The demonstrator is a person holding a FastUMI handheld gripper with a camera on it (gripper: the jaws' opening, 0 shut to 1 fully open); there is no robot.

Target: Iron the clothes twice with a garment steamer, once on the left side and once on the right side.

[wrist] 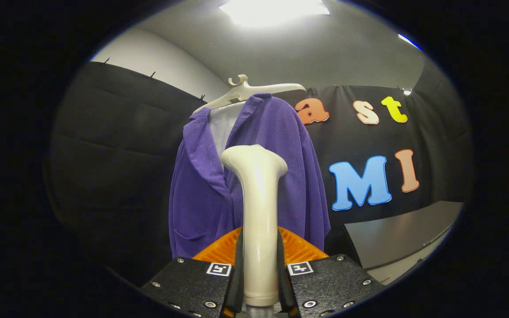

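The gripper point(260, 265) clamps both fingers on the garment steamer point(258, 212) by its smooth, rigid white handle, likely slippery, so a firm mid-handle hold suits. Beyond it, the soft purple ribbed cardigan point(281, 176) hangs limp on a white hanger point(245, 90).

Steamer point(258, 212) between gripper point(259, 269) fingers — garment point(290, 176) beyond; on hanger point(248, 90).

The tool point(260, 260) points forward, both fingers point(238, 265) clamped on a white handle point(259, 212).
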